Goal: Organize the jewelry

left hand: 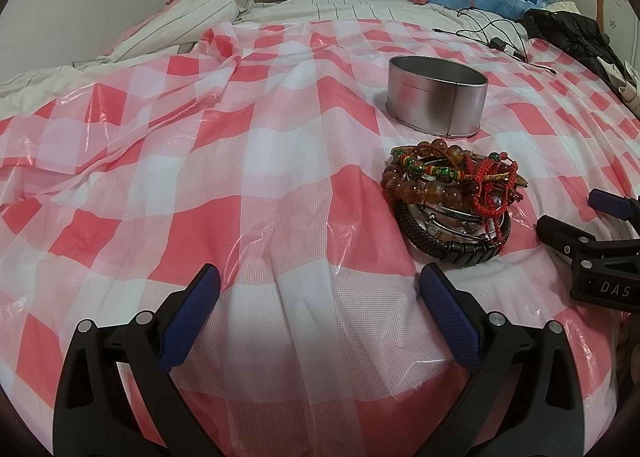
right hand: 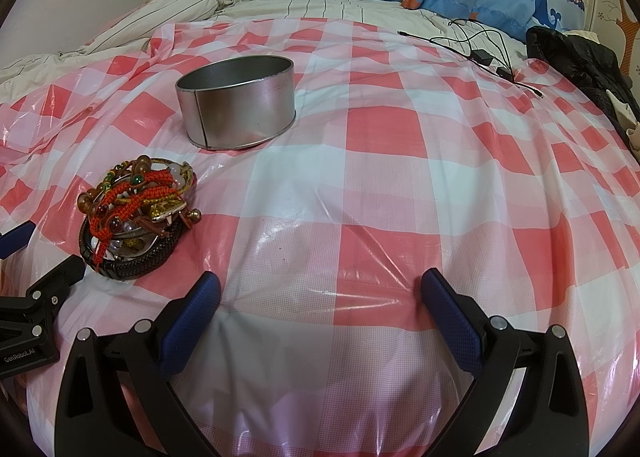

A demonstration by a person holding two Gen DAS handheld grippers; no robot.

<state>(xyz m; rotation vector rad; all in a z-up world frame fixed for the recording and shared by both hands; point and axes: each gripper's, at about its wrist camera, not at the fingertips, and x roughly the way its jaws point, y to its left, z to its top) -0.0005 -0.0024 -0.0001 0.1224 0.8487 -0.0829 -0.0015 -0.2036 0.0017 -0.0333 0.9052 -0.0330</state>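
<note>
Two tools hover over the bed (right hand: pixel 400 177), its crinkly pink-checked plastic sheet looking glossy and probably slick. Mid-bed stands the oval tin (right hand: pixel 237 105), open-topped thin metal with a side seam, likely light and prone to skid. Just beside it, toward the near edge, the bracelet pile (left hand: pixel 452 201) lies tangled: glassy amber beads, red knotted cord, a stiff black braided band. Beads may roll, so the cord or band looks the surer hold. Left tool (left hand: pixel 320 289) spread wide and empty; right tool (right hand: pixel 320 293) likewise, nothing held.
</note>
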